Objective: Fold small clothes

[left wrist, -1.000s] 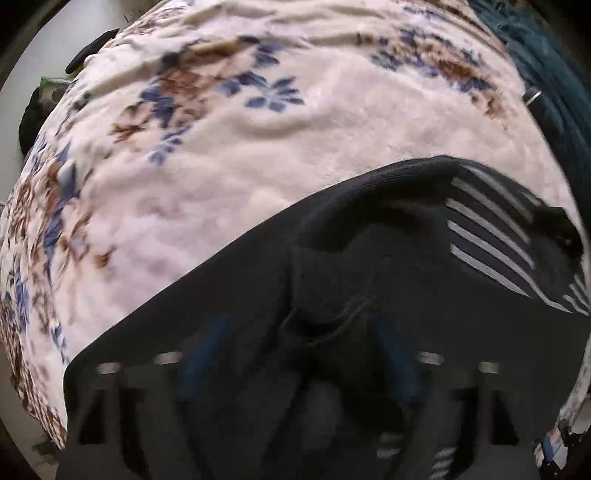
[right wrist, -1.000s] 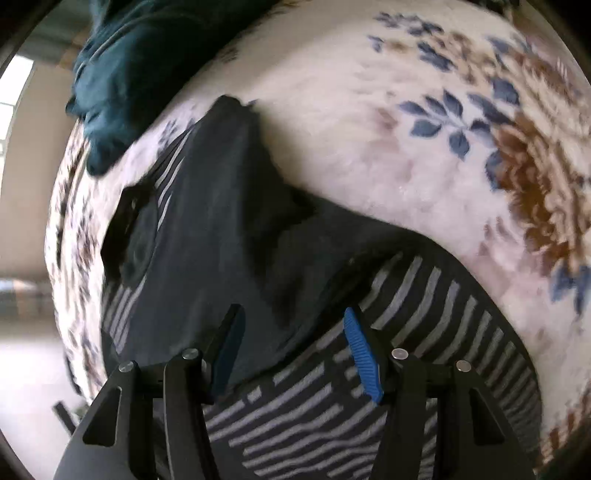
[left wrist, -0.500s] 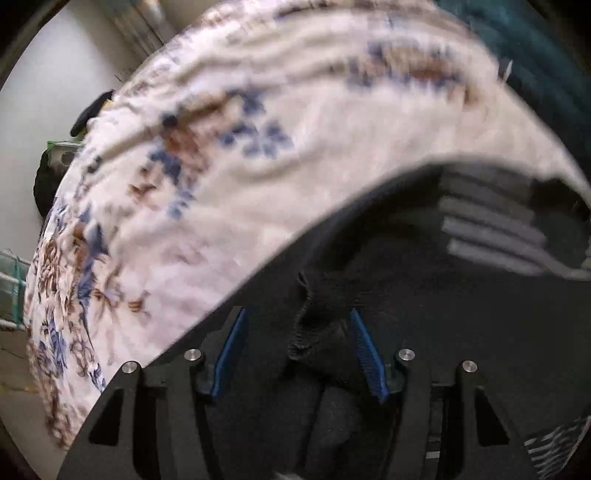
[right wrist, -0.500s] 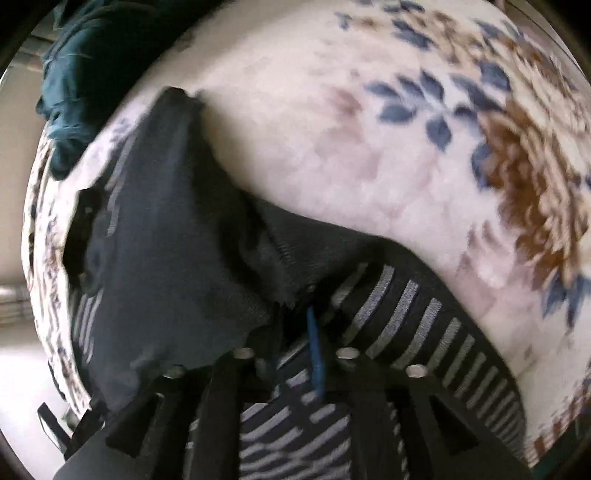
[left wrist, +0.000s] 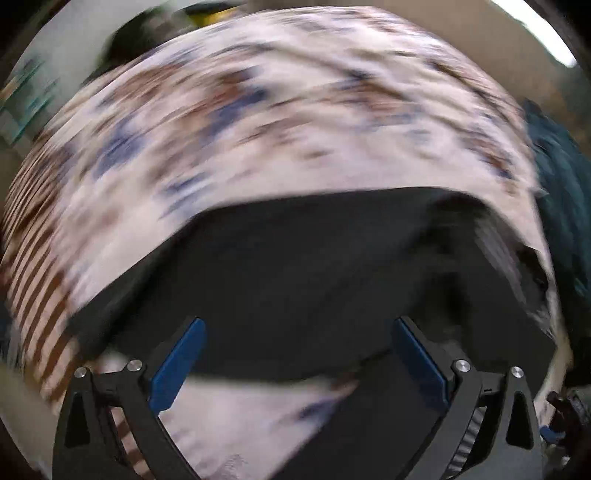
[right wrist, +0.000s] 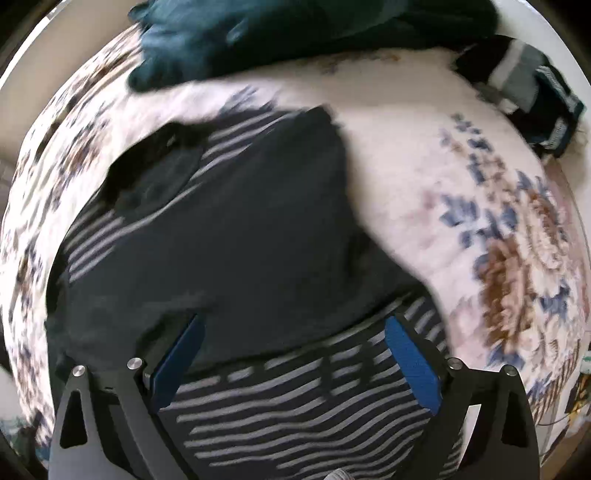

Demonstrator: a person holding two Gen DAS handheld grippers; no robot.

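Note:
A dark navy garment with grey-white stripes [right wrist: 240,229] lies flat on a floral blanket [right wrist: 461,192]. Its plain dark part is folded over the striped part, which shows at the near edge [right wrist: 314,402]. In the left wrist view the same garment [left wrist: 314,266] is a dark blurred patch. My left gripper [left wrist: 295,354] is open and empty above its near edge. My right gripper [right wrist: 291,350] is open and empty above the fold line between the dark part and the striped part.
A dark teal garment [right wrist: 258,33] lies at the far edge of the blanket and shows at the right of the left wrist view [left wrist: 565,206]. A folded dark item with grey bands [right wrist: 524,85] sits at the far right. The blanket [left wrist: 258,122] spreads wide beyond the garment.
Both grippers have opened and let go of the dark cloth. Both have drawn back and up, so more of the garment and blanket shows. The dark part now lies folded over the stripes.

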